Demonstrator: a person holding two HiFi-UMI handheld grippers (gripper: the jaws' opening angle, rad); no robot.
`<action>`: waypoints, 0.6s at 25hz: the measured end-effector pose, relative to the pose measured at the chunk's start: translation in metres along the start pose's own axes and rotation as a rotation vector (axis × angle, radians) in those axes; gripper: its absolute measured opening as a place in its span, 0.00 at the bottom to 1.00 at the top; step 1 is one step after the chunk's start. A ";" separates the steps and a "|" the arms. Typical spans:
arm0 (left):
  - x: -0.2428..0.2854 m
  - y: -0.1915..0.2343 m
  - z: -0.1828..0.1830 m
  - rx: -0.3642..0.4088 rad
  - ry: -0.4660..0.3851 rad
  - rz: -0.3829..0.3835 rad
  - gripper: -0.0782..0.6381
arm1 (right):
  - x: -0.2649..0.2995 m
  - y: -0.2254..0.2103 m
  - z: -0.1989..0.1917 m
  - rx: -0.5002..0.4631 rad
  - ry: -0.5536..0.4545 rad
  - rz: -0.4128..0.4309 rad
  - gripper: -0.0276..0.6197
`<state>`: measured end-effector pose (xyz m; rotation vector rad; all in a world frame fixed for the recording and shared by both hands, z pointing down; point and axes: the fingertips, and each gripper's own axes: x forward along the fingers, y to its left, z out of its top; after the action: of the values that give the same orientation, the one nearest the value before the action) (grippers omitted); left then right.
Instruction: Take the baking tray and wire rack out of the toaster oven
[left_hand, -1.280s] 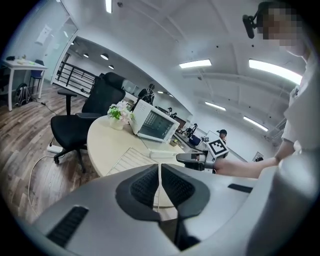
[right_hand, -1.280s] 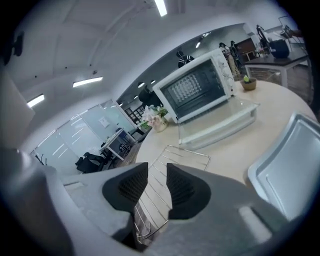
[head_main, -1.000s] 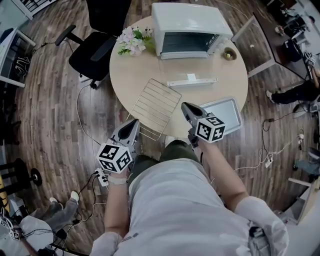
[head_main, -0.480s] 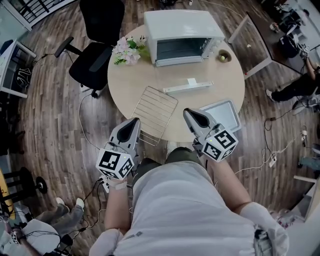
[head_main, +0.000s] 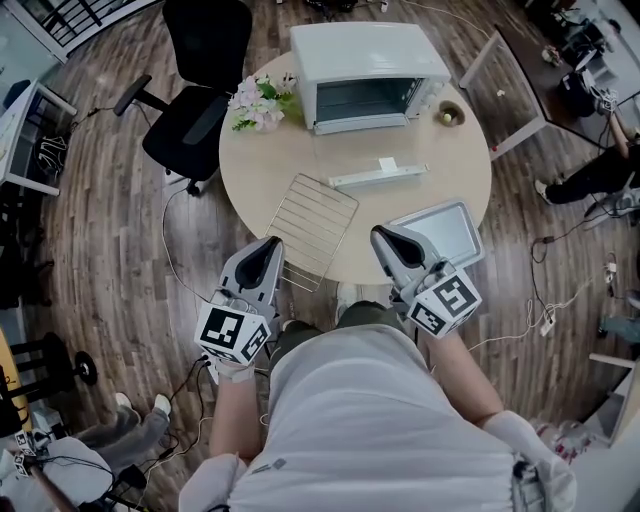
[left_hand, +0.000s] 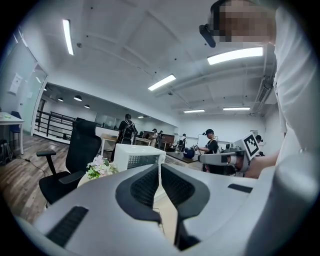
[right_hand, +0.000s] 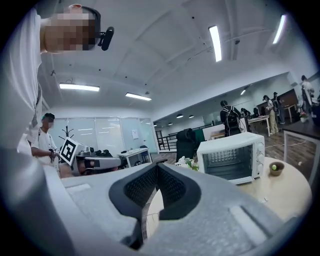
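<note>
- Dark wood-plank floor (head_main: 100, 250) surrounds a round, pale wooden table (head_main: 280, 150) in an open office; a black office chair (head_main: 195, 100) stands at its far left.
- Left gripper (head_main: 268, 246) is held at the table's near edge and points roughly level towards the oven. Its grey shell tapers to a blunt nose, with the marker cube (head_main: 232, 335) at the wrist end.
- Seen in its own view, the left gripper (left_hand: 159, 167) has its ribbed black pads pressed together, with nothing between them.
- Right gripper (head_main: 386, 236) mirrors that pose, its cube (head_main: 447, 303) tilted outward. Its jaws are also together and empty in its own view (right_hand: 156, 167).
- Boxy white toaster oven (head_main: 365, 50) sits at the far side with its cavity open.
- Thin-barred metal wire rack (head_main: 315, 225) lies flat on the table between oven and left gripper, its near corner at the table edge.
- Shallow grey baking tray (head_main: 445, 232), rectangular with rounded corners, lies at the near right edge, just beside the right gripper.
- Pink and white flowers (head_main: 258, 100) lie left of the oven; a small bowl (head_main: 450, 112) sits to its right.
</note>
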<state>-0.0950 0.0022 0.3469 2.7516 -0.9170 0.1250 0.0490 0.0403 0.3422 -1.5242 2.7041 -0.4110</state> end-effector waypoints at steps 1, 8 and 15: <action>0.000 -0.001 0.000 0.002 0.001 -0.003 0.11 | 0.000 0.000 -0.002 -0.003 0.005 0.002 0.05; 0.001 0.000 0.000 -0.015 0.003 0.007 0.11 | 0.000 0.000 -0.007 -0.016 0.037 -0.004 0.05; 0.001 0.005 -0.006 -0.018 0.016 0.023 0.11 | 0.002 -0.005 -0.014 0.014 0.047 -0.013 0.05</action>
<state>-0.0973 -0.0005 0.3543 2.7204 -0.9408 0.1425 0.0497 0.0390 0.3567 -1.5488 2.7221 -0.4706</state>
